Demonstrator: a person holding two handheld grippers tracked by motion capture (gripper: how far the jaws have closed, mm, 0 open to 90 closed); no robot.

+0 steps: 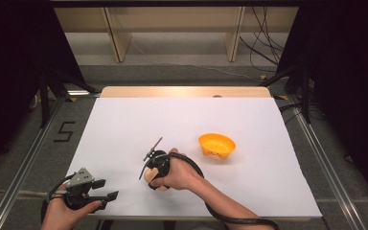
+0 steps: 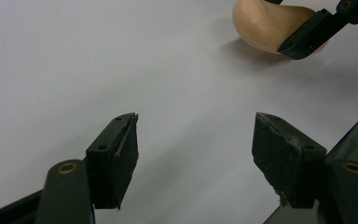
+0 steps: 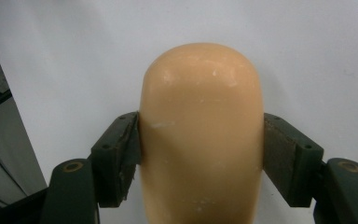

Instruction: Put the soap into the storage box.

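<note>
- The right gripper [image 3: 200,149] pinched a smooth, rounded tan bread roll [image 3: 200,135], its jaws pressed on both sides, low over the white table [image 1: 124,124].
- The left gripper [image 2: 196,154] stood spread, holding nothing.
- A glossy orange bowl [image 1: 216,145] sat well apart.

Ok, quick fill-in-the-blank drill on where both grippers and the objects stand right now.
1. The right gripper is shut on the ____ rounded object.
2. The left gripper has its jaws ____ over the white table cover.
3. The ____ bowl sits on the cover, apart from both grippers.

Missing words: beige; open; orange
</note>
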